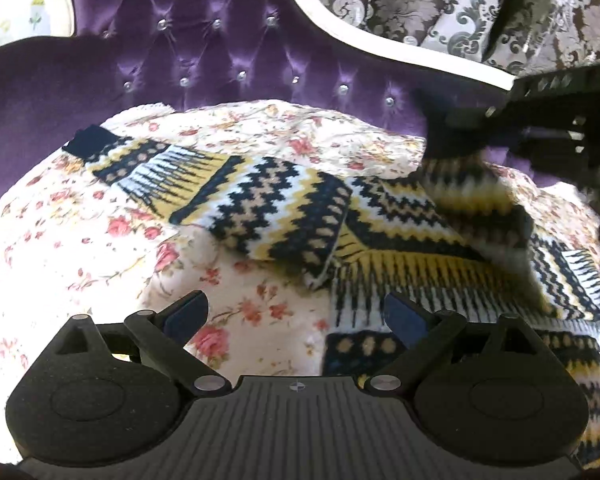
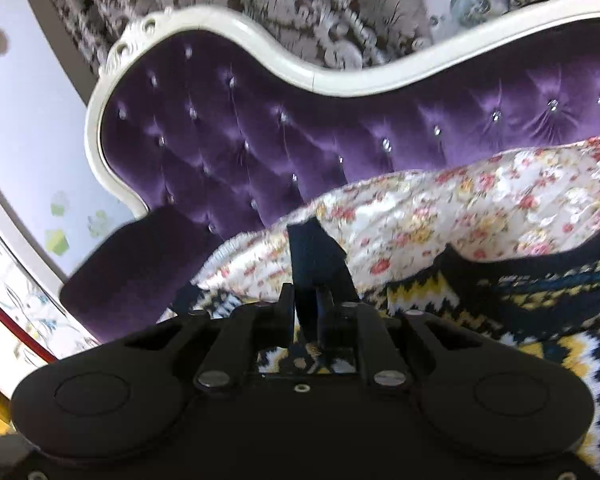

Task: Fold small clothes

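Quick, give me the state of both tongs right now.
Left tongs: open, holding nothing, above the floral bedspread.
Right tongs: nearly closed, pinching the dark cuff of the patterned sweater.

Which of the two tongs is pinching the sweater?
The right tongs, nearly shut on a navy cuff of the sweater; the left tongs gape wide, holding nothing.

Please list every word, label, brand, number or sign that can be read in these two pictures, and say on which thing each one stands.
None: neither view shows any readable text.
The knitted sweater has only zigzag and dot patterns, no label in view.
The floral bedspread and the purple tufted headboard bear no writing.
The small round mark on the left gripper's body is a symbol, not a letter.
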Available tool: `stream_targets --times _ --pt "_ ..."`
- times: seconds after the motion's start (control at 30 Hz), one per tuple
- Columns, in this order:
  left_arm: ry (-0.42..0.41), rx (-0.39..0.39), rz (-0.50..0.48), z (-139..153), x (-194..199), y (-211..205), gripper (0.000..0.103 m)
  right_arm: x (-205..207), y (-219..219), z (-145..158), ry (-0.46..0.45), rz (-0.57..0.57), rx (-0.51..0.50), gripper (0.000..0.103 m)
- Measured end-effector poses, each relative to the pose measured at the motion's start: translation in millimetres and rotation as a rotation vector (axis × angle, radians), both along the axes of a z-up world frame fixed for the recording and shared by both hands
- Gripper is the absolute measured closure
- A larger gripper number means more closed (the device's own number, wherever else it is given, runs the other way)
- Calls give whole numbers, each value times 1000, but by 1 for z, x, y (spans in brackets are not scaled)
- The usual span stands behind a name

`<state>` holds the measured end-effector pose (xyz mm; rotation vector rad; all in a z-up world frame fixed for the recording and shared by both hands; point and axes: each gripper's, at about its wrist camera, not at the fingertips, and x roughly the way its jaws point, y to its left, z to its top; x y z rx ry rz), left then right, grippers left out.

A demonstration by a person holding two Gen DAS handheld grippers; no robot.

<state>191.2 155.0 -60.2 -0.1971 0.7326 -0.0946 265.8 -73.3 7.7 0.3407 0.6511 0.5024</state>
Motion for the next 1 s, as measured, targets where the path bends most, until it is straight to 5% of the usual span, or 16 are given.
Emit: stream_targets --times 0.07,0.13,0.2,0.5,0.8,1.0 --pt "-2 0 1 0 -2 2 7 1 3 -6 14 21 7 74" --pt "-1 2 -2 0 -1 0 7 -4 -2 -7 0 35 15 36" --pt "-2 -1 -8 2 1 -2 7 -10 -10 -3 -29 43 17 27" --pt "-38 8 -37 18 18 -34 7 -40 -109 11 -49 -76 20 18" --pt "-38 52 -82 10 37 -81 7 -60 -223 -16 8 -337 -60 18" --pt "-14 124 -73 -8 52 -98 7 -58 -258 -34 52 -399 -38 18"
